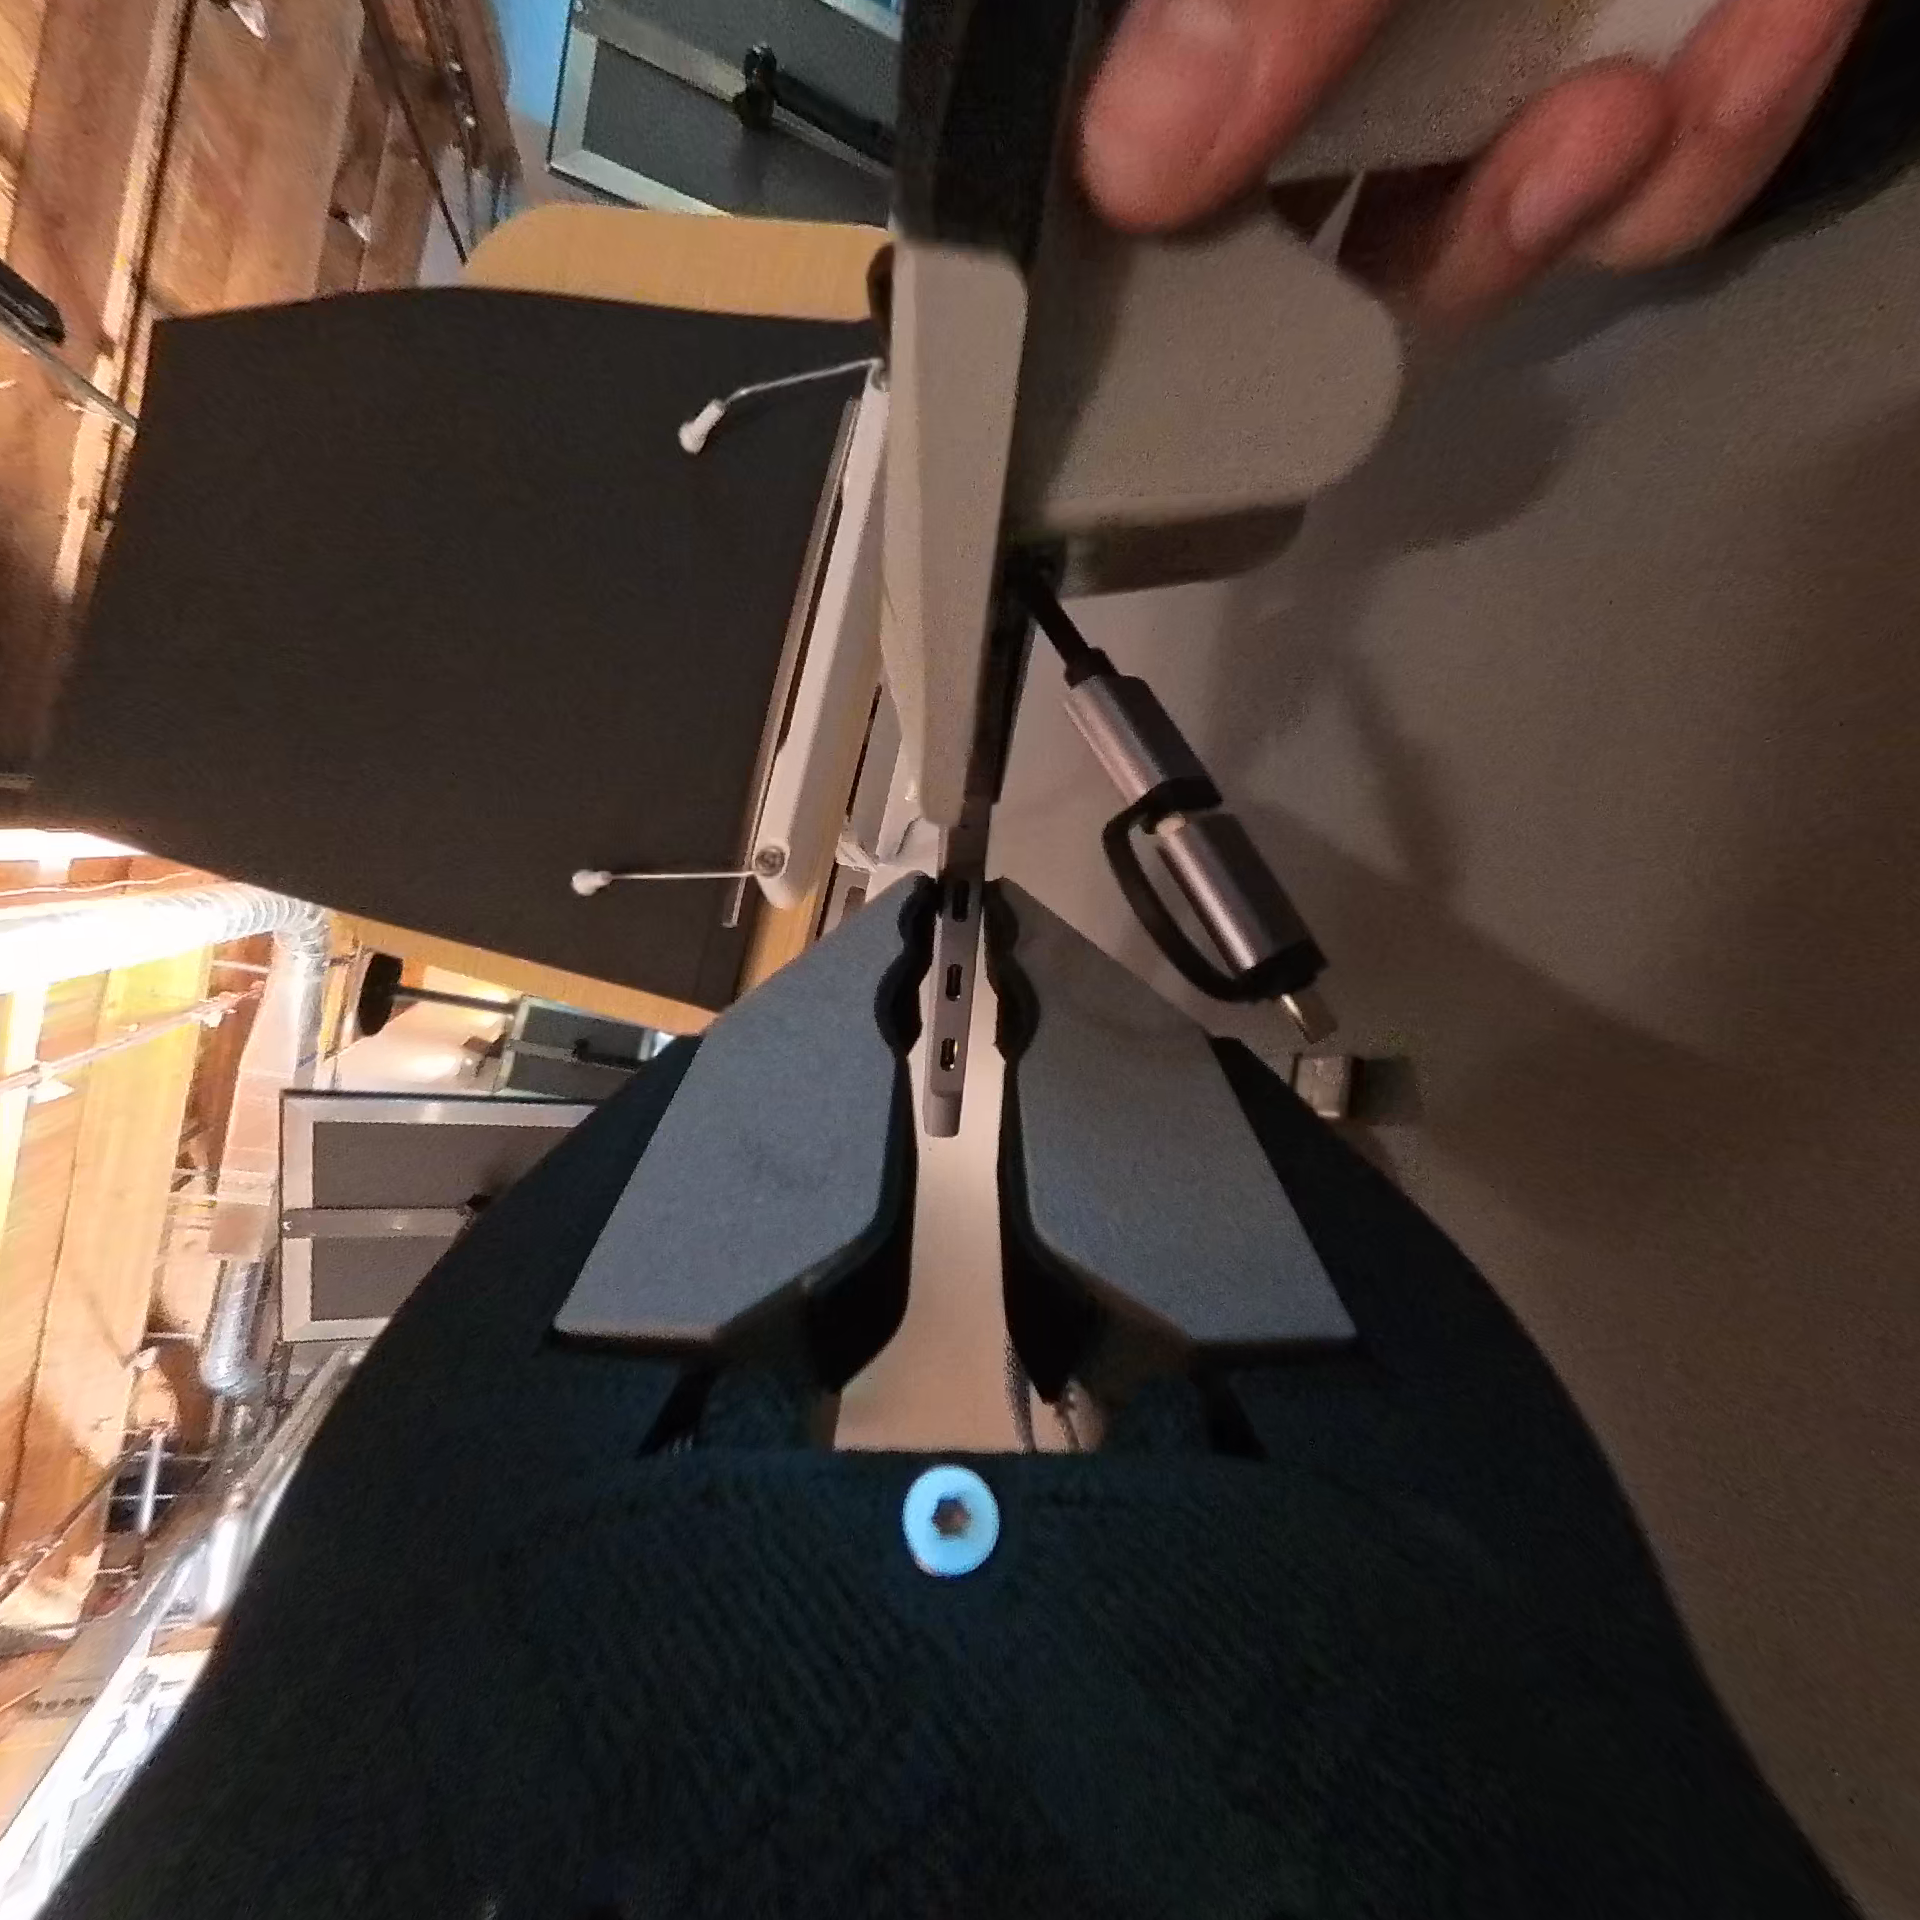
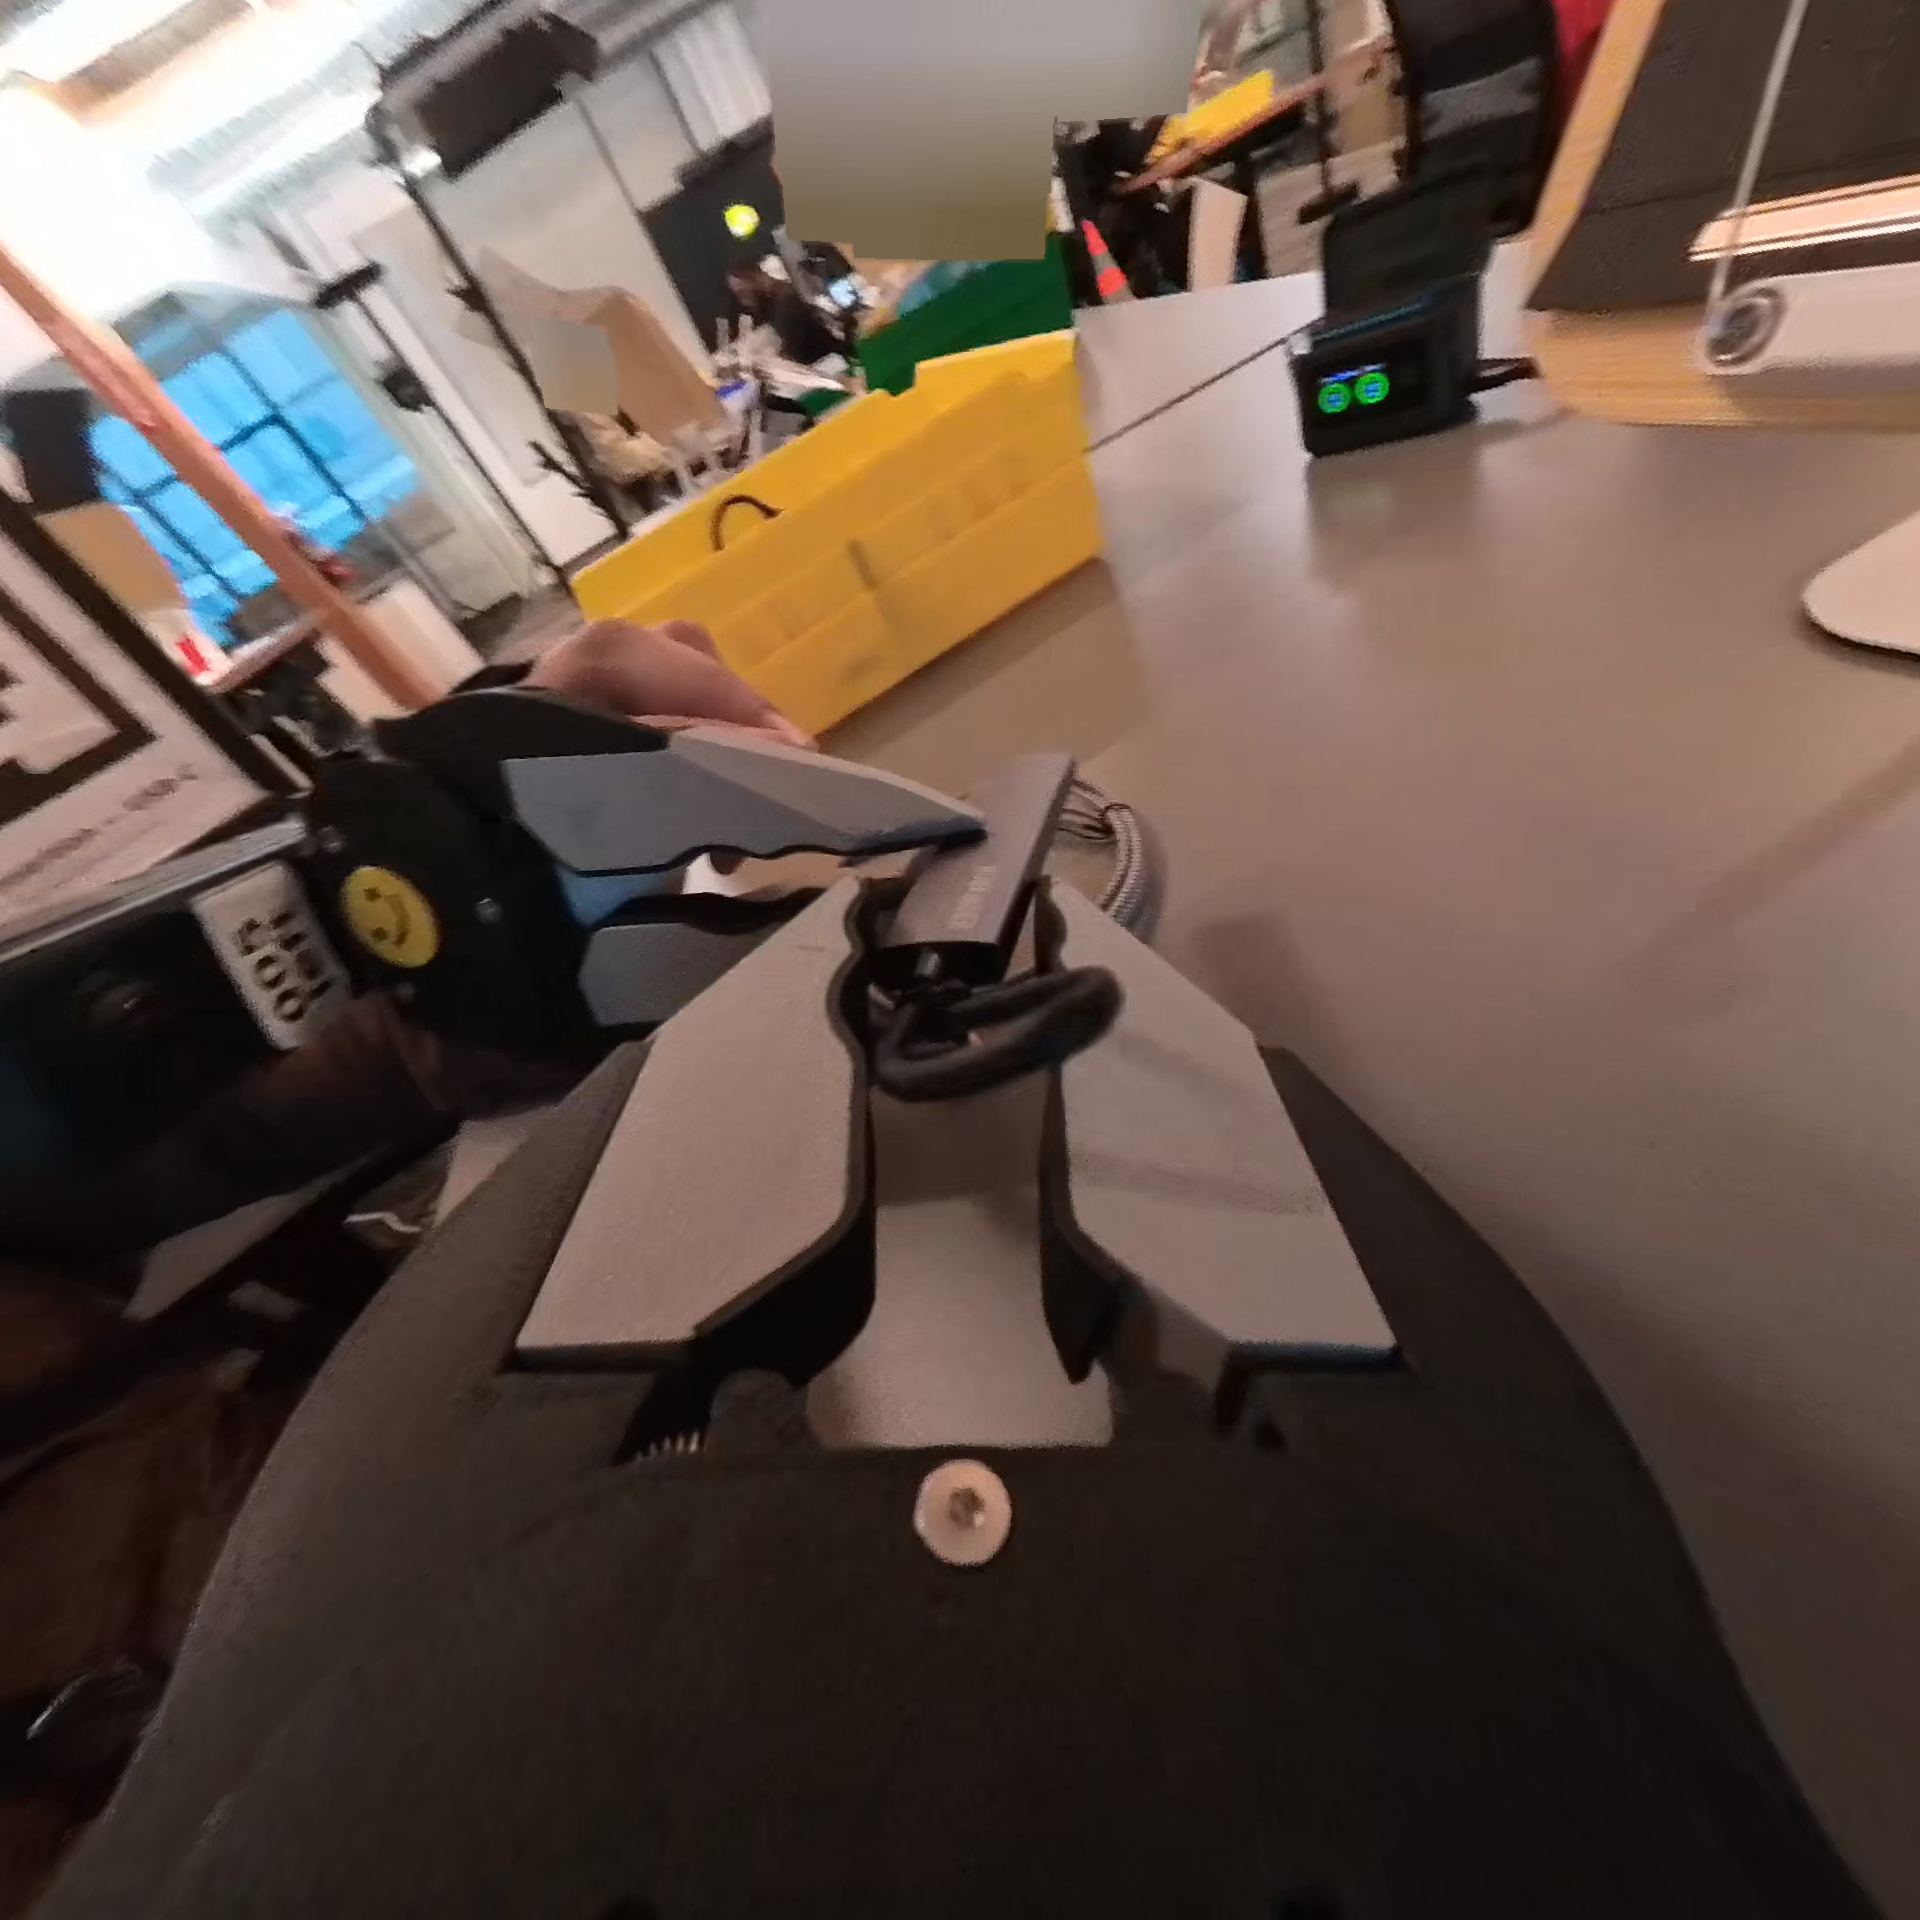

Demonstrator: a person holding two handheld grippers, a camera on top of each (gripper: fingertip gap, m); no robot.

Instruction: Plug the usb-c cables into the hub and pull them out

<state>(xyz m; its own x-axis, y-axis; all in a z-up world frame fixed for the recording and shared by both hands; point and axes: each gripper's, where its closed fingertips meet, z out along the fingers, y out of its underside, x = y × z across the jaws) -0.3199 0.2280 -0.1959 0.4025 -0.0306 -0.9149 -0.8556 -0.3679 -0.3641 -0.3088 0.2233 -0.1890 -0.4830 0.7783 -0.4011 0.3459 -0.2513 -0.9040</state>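
**Grey tabletop, hub pinched edge-on**

Grey table (image 2: 1455, 831) runs under both tools. Nearest, the left gripper (image 1: 958, 935) is clamped on the slim hub (image 1: 954, 997), ports facing the camera. The right gripper (image 2: 951, 935) is closed around the usb-c cable's plug housing (image 2: 977, 883); its connector tip (image 1: 1311, 1018) hangs unplugged beside the hub. Farther off sits a yellow bin (image 2: 883, 561).
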